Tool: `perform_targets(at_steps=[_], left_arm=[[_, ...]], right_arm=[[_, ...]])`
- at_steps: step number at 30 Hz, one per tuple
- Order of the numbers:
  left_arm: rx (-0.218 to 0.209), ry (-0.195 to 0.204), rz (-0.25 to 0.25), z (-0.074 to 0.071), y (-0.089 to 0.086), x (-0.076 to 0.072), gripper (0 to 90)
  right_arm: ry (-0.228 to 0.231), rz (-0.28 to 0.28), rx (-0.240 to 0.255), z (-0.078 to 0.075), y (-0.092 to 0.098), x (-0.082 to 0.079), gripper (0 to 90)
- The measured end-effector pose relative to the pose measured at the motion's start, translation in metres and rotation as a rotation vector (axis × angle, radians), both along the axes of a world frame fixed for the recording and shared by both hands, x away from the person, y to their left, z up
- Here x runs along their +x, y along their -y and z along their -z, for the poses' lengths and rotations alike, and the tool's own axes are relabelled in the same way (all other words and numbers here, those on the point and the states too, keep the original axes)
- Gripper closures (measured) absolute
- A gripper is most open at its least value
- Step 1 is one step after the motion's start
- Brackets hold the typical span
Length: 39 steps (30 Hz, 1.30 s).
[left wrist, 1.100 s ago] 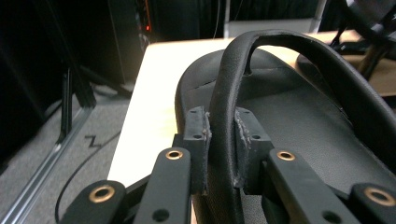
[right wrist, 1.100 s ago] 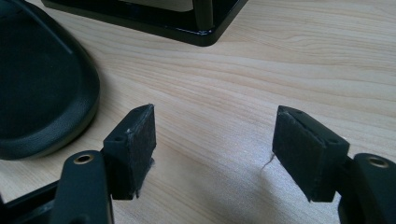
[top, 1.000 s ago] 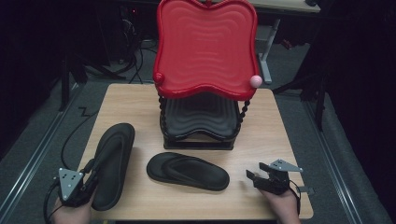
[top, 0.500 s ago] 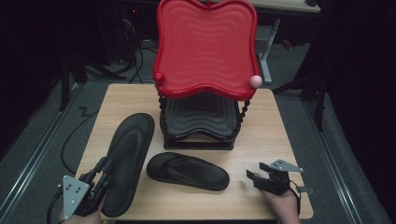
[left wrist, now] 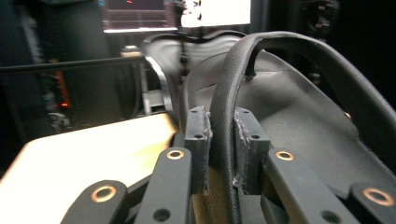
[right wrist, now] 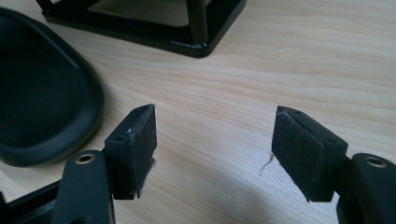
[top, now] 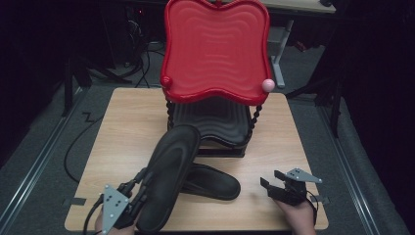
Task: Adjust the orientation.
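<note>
The left hand-held gripper (top: 129, 203) has its two jaws clamped on the strap (left wrist: 229, 116) of one black flip-flop (top: 169, 178); in the left gripper view the pads press the strap from both sides. That flip-flop is lifted off the worktop (top: 127, 127), heel end at the gripper, toe end pointing toward the rack and reaching just in front of its lower tier. It crosses over a second black flip-flop (top: 215, 181), which lies flat on the worktop near the front edge, between the two grippers.

The right hand-held gripper (top: 274, 186) rests low at the front right of the worktop, its jaws spread wide with nothing between them; in the right gripper view bare wood shows between the pads, and the rounded end of the lying flip-flop (right wrist: 42, 102) sits just to one side, apart from them.

Counted: two flip-flops, one held and one lying; two grippers, one gripping and one empty. Behind the flip-flops stands one rack (top: 215, 132) with two wavy trays, a red one (top: 215, 49) on top and a black one (top: 215, 117) below.
</note>
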<state>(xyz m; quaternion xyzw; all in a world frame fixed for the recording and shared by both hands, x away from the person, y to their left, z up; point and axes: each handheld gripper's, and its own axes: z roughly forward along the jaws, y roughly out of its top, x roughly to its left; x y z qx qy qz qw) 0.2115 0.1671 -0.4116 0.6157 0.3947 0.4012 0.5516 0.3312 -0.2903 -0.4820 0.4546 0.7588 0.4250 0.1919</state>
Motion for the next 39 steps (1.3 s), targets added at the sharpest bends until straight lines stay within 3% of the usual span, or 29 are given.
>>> perform_targets(at_steps=[2,5,7,10,12,14,16,17,18,19,23,24,25,27,28,30,31,32,35,39], left_arm=[[0.031,-0.011,0.032,0.003,0.024,0.01,77.8],[0.058,-0.003,0.046,0.006,0.043,0.022,77.8],[0.049,-0.01,0.047,0.009,0.053,0.033,77.9],[0.053,-0.009,0.016,0.013,0.063,0.047,77.8],[0.059,-0.003,0.004,0.013,0.067,0.053,77.8],[0.057,-0.004,-0.007,0.013,0.071,0.066,77.7],[0.052,-0.009,-0.015,0.011,0.073,0.078,77.9],[0.056,-0.006,-0.044,0.011,0.075,0.088,77.9],[0.056,-0.006,-0.044,0.011,0.075,0.088,77.9],[0.054,-0.015,-0.069,0.01,0.077,0.098,77.9],[0.075,-0.025,-0.098,0.012,0.082,0.11,78.0],[0.078,-0.042,-0.108,0.014,0.085,0.117,78.1],[0.078,-0.042,-0.108,0.014,0.085,0.117,78.1],[0.082,-0.033,-0.115,0.016,0.089,0.122,78.1],[0.082,-0.033,-0.115,0.016,0.089,0.122,78.1],[0.066,-0.022,-0.105,0.015,0.089,0.125,78.0],[0.066,-0.022,-0.105,0.015,0.089,0.125,77.3],[0.084,-0.027,-0.098,0.014,0.091,0.129,76.5],[0.098,-0.051,-0.087,0.016,0.089,0.14,75.4],[0.109,-0.031,-0.089,0.016,0.087,0.155,73.6]], right_arm=[[0.009,0.004,0.017,-0.007,-0.003,-0.005,27.2],[0.053,-0.015,0.04,-0.02,-0.011,-0.013,26.3],[0.097,-0.045,0.04,-0.03,-0.021,-0.02,27.6],[0.159,-0.081,0.059,-0.046,-0.037,-0.027,27.5],[0.174,-0.091,0.063,-0.051,-0.042,-0.029,27.4],[0.233,-0.146,0.1,-0.071,-0.065,-0.035,27.4],[0.261,-0.174,0.13,-0.079,-0.079,-0.035,27.4],[0.268,-0.187,0.144,-0.083,-0.086,-0.034,27.3],[0.268,-0.187,0.144,-0.083,-0.086,-0.034,27.3],[0.274,-0.211,0.158,-0.087,-0.102,-0.03,27.7],[0.266,-0.246,0.163,-0.088,-0.126,-0.021,31.6],[0.25,-0.264,0.174,-0.086,-0.14,-0.014,34.1],[0.25,-0.264,0.174,-0.086,-0.14,-0.014,34.1],[0.247,-0.263,0.158,-0.083,-0.152,-0.007,40.3],[0.246,-0.257,0.127,-0.078,-0.159,-0.001,50.5],[0.258,-0.249,0.106,-0.075,-0.162,0.004,60.4],[0.258,-0.249,0.106,-0.075,-0.162,0.004,60.4],[0.257,-0.237,0.094,-0.073,-0.164,0.011,72.0],[0.25,-0.218,0.083,-0.071,-0.166,0.024,77.9],[0.265,-0.2,0.052,-0.071,-0.172,0.039,81.4]])
